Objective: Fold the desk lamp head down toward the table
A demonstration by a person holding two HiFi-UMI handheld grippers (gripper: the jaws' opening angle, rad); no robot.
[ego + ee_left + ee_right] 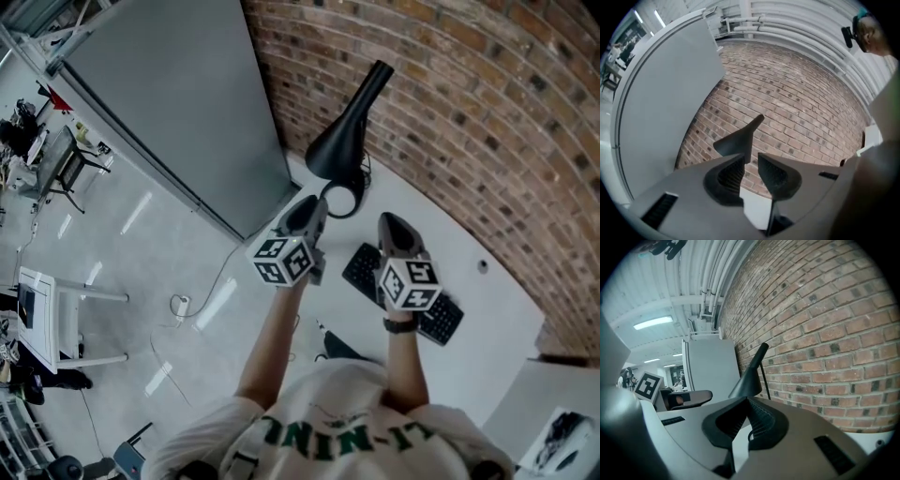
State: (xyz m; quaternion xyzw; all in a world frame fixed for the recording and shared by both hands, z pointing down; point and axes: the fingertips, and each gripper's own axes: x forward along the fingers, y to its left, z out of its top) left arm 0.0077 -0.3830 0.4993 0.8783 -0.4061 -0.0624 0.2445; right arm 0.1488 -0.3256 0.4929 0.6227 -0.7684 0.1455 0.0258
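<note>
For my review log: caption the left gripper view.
Left gripper, jaws apart and empty, faces the black lamp head before a brick wall.

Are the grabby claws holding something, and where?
Nothing is held: the left gripper is open and empty, the right gripper shut on nothing; the lamp stands beyond both.

Brick wall (469, 112) just behind lamp (347, 131); grey panel (178, 94) left; keyboard (361, 267) below.

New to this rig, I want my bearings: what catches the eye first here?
The black lamp stands out, its cone head tilted up before the brick wall. Near it hover the left gripper, jaws apart and empty, and the right gripper, jaws together, above a keyboard.
</note>
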